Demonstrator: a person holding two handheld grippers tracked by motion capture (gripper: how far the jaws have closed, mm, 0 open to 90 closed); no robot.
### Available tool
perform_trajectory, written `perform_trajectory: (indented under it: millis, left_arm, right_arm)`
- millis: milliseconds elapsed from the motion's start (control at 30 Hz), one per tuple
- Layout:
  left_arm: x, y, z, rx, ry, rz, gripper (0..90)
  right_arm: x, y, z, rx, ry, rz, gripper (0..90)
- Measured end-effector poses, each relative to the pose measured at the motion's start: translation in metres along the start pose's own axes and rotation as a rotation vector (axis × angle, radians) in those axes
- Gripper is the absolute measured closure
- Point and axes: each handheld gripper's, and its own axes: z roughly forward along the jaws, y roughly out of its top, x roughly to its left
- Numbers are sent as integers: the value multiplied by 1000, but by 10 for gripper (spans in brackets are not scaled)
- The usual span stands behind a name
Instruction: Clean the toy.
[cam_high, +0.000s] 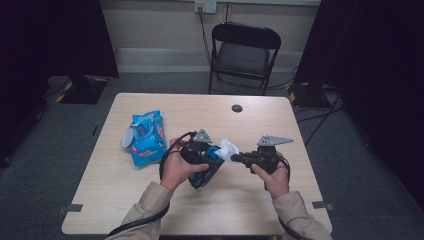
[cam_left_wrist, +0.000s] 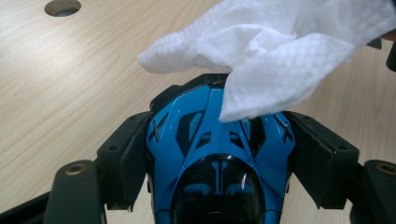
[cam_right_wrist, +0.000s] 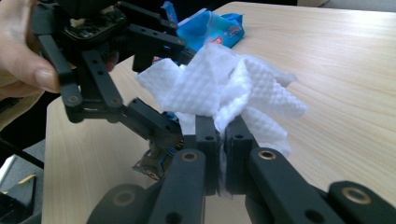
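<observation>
While the glossy blue-and-black plastic toy car (cam_left_wrist: 217, 154) sits clamped between the black jaws of the left gripper (cam_high: 212, 161), lifted above the middle of the desk (cam_high: 260, 210) toward its near edge, the wiping looks to be in its middle stretch. The crumpled white embossed wet wipe (cam_right_wrist: 224, 95) is pinched tight between the jaws of the right gripper (cam_right_wrist: 223, 140) and drapes over the car's nose; in the left gripper view the wipe covers the front right part of the body, while the hood, the dark windscreen and the left flank lie bare. Judging from that, the wipe has been fetched and brought to the car, and most of the body seems left to be rubbed; whether the bare parts are already clean cannot be told. The underside and rear are hidden.

Farther out, toward the left edge of the desk, lies the soft blue plastic pack of wet wipes (cam_high: 147, 137), flat on the wood, with its round flap lid (cam_high: 127, 137) apparently folded open. How many wipes remain inside cannot be seen. Near the far edge is a small round cable hole (cam_high: 237, 108).
</observation>
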Motion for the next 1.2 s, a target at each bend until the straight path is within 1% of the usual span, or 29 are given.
perform_trajectory:
  millis: [200, 267, 367, 400, 467, 567, 633, 833, 967, 1200]
  left_arm:
    - [-1, 5, -5, -7, -7, 10, 262]
    - [-1, 6, -8, -21, -9, 5, 262]
    - [-1, 9, -10, -27, -19, 2, 262]
    - [-2, 12, -11, -31, -21, 6, 262]
    - [-2, 15, -11, -36, -26, 10, 262]
    - [-3, 18, -11, -42, -37, 2, 261]
    - [-4, 19, -10, -39, -35, 6, 262]
    - [-3, 20, -9, -46, -38, -8, 262]
    - [-2, 21, -9, -52, -36, -9, 262]
    - [-2, 23, -10, -58, -39, -13, 261]
  right_arm:
    - [-4, -3, -1, -6, -23, 8, 870]
    - [-7, -5, -1, -5, -34, 14, 871]
    - [-8, -6, 0, 1, -30, 18, 871]
    - [-8, -8, 2, 13, -27, 5, 870]
    - [-7, -9, 4, 17, -25, 3, 870]
    - [-4, -9, 9, 26, -13, -3, 871]
    - [-2, -10, 12, 30, -3, -8, 870]
    - [1, -12, 16, 42, 19, -20, 870]
    - [4, -15, 20, 55, 34, -25, 871]
    - [9, -23, 29, 77, 83, -28, 871]
